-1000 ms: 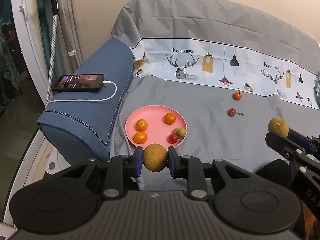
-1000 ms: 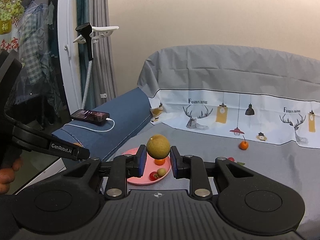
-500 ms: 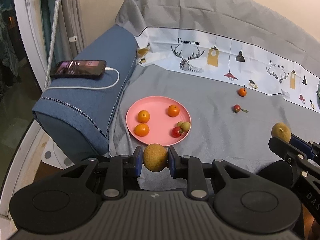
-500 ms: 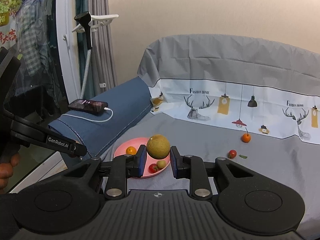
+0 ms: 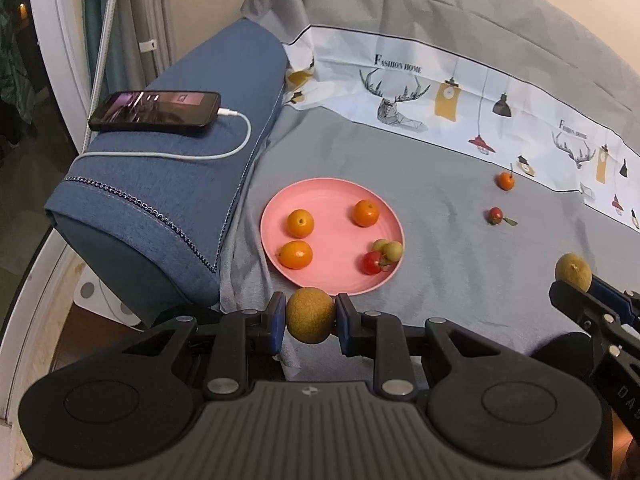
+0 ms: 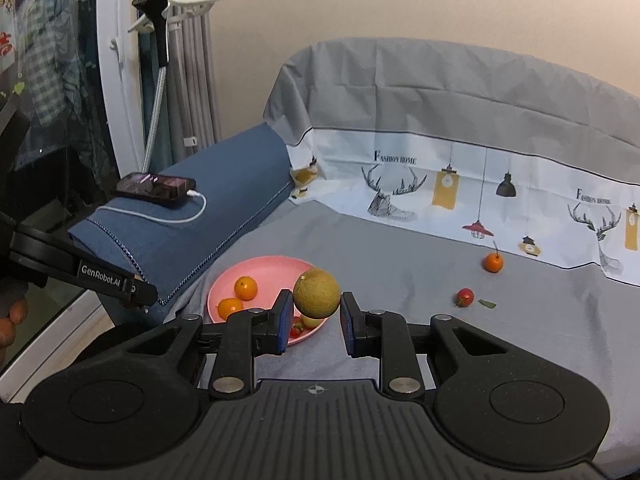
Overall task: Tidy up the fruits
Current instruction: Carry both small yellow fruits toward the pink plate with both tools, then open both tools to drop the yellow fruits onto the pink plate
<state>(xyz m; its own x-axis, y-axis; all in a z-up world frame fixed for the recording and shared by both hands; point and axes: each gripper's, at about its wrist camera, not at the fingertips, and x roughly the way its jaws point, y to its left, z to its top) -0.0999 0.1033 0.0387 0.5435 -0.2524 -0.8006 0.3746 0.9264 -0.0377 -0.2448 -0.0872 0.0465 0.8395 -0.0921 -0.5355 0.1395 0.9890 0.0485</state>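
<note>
While each gripper, left and right, grips a brown fruit, I see the plate ahead part-filled, two small fruits beyond unsorted.

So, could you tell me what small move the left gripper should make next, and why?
Probably ease the left gripper forward over the pink plate before opening. Its brown round fruit sits clamped just short of the near rim, and bare plate lies between the oranges and the red cherry tomato.

Grey-sheeted sofa, beige wall
</note>
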